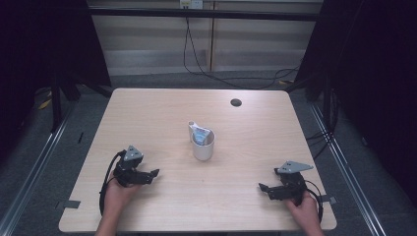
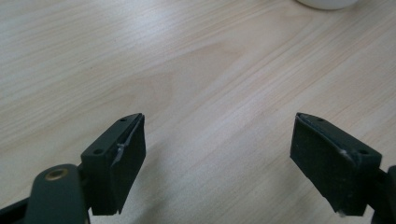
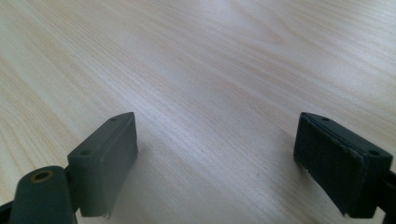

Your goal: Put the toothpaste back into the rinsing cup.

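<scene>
A white mug stands upright near the middle of the light wood table, its handle toward the far side and something pale blue inside it. My left gripper rests low at the front left, held by a hand, its jaws wide apart with nothing between them. The mug's white base peeks in at the top of the left gripper view. My right gripper sits at the front right, also open and empty, pointing left across bare wood.
A round dark cable hole lies in the table's far right part. Black cables run over the floor behind the table. Dark curtains stand on both sides. Metal floor rails flank the table.
</scene>
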